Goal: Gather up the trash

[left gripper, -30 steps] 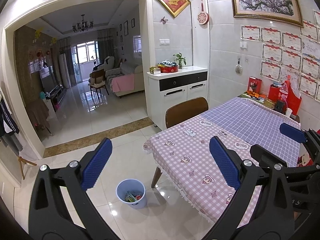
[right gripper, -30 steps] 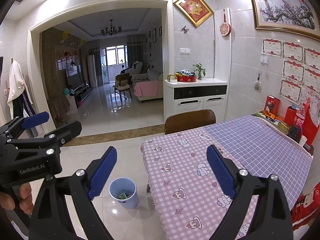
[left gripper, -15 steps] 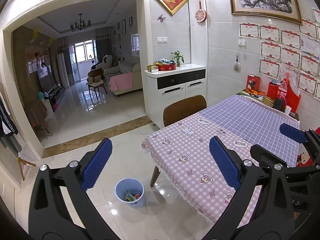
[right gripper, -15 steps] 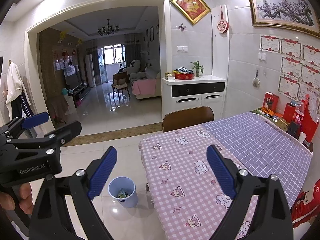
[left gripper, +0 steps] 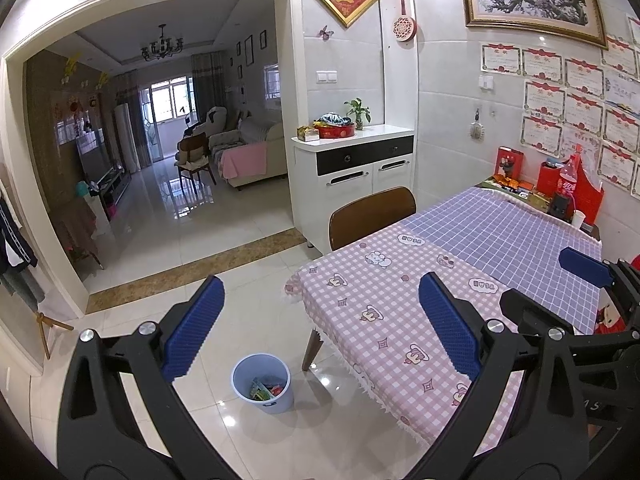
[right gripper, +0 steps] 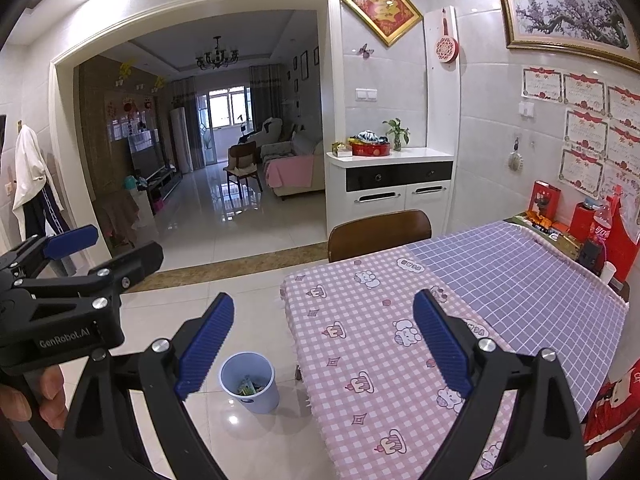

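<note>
A light blue waste bin (left gripper: 262,382) stands on the tiled floor beside the table's near-left corner, with colourful wrappers inside; the right wrist view shows the bin (right gripper: 250,382) too. My left gripper (left gripper: 320,328) hangs open and empty above the floor and table edge. My right gripper (right gripper: 324,340) is likewise open and holds nothing. Each gripper appears at the edge of the other's view. No loose trash shows on the checked tablecloth (left gripper: 380,320).
A brown chair (left gripper: 372,214) is tucked in at the table's far end. A white cabinet (left gripper: 356,168) stands behind it. Red boxes and a cola bottle (left gripper: 568,184) line the wall side of the table. Glossy floor runs left toward the living room (left gripper: 180,168).
Both views have shifted slightly, so the table and bin sit a little further left in frame. Both grippers stay open and empty.
</note>
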`<state>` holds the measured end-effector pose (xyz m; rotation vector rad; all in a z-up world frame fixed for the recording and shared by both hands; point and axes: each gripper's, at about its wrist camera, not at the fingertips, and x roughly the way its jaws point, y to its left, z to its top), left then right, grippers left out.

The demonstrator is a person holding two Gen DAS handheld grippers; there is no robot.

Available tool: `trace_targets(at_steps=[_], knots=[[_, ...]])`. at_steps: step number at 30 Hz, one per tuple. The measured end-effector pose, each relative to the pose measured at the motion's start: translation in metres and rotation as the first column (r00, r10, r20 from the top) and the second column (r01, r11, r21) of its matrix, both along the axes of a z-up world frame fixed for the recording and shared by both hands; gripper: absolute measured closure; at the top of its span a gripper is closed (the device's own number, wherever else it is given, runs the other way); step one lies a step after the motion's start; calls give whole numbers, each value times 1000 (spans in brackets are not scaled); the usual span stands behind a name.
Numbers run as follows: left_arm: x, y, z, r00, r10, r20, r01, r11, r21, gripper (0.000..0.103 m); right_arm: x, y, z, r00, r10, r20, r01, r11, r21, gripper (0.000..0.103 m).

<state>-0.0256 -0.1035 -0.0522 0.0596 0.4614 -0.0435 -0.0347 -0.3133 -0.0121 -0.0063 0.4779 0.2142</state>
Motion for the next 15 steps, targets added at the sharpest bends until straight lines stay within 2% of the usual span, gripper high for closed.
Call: trace_targets(at_steps=[15], knots=[[17,0,-9,998,2,-58,0,1000,23,7,15,-2,-9,999,-9,-33,9,1000,23,14]])
